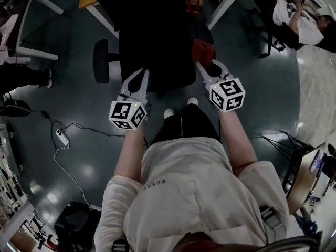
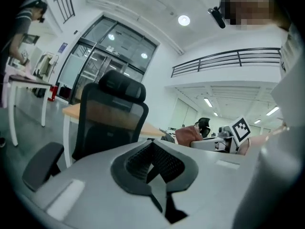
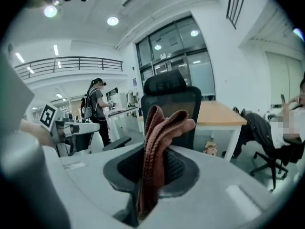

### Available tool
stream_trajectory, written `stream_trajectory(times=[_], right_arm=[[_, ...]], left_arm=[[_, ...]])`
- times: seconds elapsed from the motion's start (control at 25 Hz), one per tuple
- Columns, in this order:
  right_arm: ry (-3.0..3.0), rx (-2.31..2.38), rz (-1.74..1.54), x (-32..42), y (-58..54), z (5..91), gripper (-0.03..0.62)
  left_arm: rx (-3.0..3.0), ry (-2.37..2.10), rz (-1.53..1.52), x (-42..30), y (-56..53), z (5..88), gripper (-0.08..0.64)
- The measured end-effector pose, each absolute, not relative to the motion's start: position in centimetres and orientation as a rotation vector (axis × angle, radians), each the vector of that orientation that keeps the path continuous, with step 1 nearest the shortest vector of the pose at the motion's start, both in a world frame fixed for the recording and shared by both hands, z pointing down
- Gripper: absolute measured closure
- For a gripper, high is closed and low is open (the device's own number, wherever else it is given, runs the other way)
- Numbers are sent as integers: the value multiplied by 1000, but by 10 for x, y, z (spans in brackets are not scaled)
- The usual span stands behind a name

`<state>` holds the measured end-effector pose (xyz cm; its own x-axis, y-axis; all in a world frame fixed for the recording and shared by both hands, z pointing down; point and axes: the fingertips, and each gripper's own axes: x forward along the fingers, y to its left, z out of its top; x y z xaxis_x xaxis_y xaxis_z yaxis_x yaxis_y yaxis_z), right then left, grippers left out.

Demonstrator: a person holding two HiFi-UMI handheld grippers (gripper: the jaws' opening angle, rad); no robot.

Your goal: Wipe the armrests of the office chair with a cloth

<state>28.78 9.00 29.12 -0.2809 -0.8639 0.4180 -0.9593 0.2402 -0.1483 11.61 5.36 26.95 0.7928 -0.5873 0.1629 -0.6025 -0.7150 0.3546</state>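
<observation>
Cloth (image 3: 155, 147) tight between right fingers (image 3: 177, 170)

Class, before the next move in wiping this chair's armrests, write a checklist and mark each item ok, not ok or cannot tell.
1. Is the cloth held in the right hand-held gripper: ok.
2. Is the left hand-held gripper shut and empty: ok.
3. Is the office chair in front of both: ok.
4. Is the armrest at the head view's left unobstructed: ok.
5. Is the other armrest located: cannot tell, it is dark under the cloth.
</observation>
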Motion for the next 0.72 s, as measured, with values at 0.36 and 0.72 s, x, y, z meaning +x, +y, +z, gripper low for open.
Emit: stream_trajectory(times=[0.36, 0.72], right_arm=[[-2298, 1835, 223, 280, 144, 213, 545], [-2318, 1862, 157, 258, 239, 189, 545]], left_arm=[[2714, -1020, -52, 88, 81, 191, 543], [2718, -1069, -89, 61, 170, 173, 543]])
